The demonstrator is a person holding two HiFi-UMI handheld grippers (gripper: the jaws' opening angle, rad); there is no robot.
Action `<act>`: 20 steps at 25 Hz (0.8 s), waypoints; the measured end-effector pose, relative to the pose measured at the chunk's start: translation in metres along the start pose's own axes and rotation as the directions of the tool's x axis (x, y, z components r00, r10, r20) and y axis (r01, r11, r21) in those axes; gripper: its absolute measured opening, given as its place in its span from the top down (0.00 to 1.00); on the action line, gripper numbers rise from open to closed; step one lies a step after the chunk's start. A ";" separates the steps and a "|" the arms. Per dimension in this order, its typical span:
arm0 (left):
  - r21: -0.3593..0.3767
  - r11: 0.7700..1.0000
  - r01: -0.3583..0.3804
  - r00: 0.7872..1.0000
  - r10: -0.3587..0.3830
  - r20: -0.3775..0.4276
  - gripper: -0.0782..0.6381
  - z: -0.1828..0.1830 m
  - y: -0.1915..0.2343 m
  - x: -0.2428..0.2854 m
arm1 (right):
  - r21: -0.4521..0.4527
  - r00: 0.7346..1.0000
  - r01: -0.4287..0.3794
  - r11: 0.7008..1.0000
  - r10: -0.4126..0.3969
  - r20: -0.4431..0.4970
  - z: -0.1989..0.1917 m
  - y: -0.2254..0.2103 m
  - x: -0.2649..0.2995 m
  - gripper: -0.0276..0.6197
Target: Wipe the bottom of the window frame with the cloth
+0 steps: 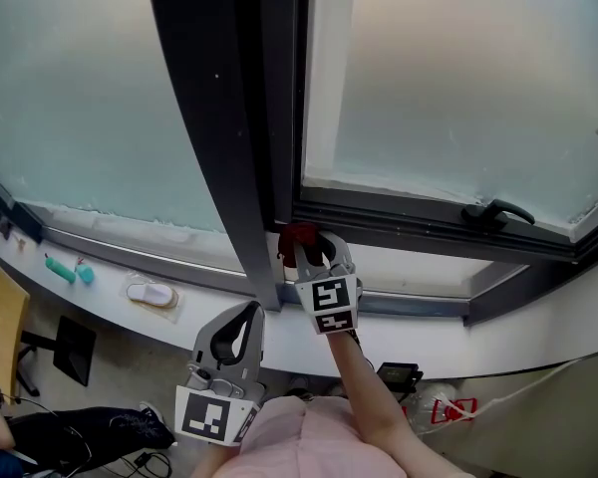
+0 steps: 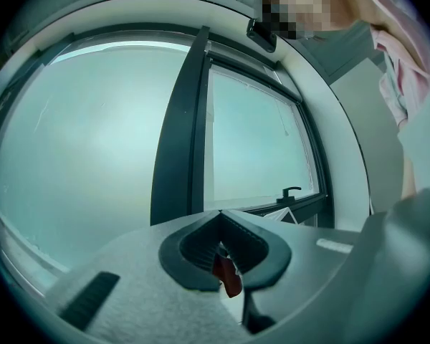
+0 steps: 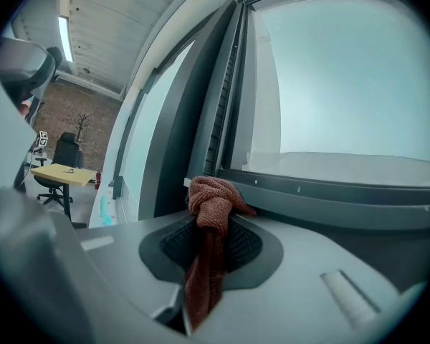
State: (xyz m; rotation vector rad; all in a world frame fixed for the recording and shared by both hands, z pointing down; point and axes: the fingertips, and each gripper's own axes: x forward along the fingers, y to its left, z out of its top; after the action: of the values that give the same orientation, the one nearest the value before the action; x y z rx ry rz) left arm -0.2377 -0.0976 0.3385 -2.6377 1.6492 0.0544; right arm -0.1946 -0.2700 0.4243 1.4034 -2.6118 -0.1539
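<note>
Right claw (image 3: 212, 221) is clamped shut on the reddish knitted cloth (image 3: 211, 201), with the knot bunched beyond the tips and the tail hanging between the jaws. The knot sits at the window frame's bottom rail (image 3: 322, 192); contact unconfirmed. Cloth judged light, soft and limp; a grip just behind the knot suits wiping. Left claw (image 2: 219, 216) hangs back, tips together; the red scrap (image 2: 229, 276) behind them is unidentified.

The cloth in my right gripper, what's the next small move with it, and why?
Probably ease the cloth down onto the bottom frame rail and begin sliding it to the right. The right gripper is shut on the bunched reddish-brown cloth at the rail's left end, beside the dark mullion. The rest of the rail runs right toward the window handle. Whether the cloth touches the rail is unclear.
</note>
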 end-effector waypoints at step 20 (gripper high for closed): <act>0.005 0.999 0.036 0.999 -0.037 0.015 0.90 0.003 -0.034 0.007 | 0.027 0.997 0.078 0.997 -0.078 -0.010 -0.011 -0.048 -0.031 0.85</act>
State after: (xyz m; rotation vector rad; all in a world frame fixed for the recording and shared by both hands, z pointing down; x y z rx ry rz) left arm -0.2042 -0.0891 0.3353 -2.6561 1.5941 0.0684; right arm -0.1360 -0.2706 0.4233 1.5120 -2.5630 -0.1226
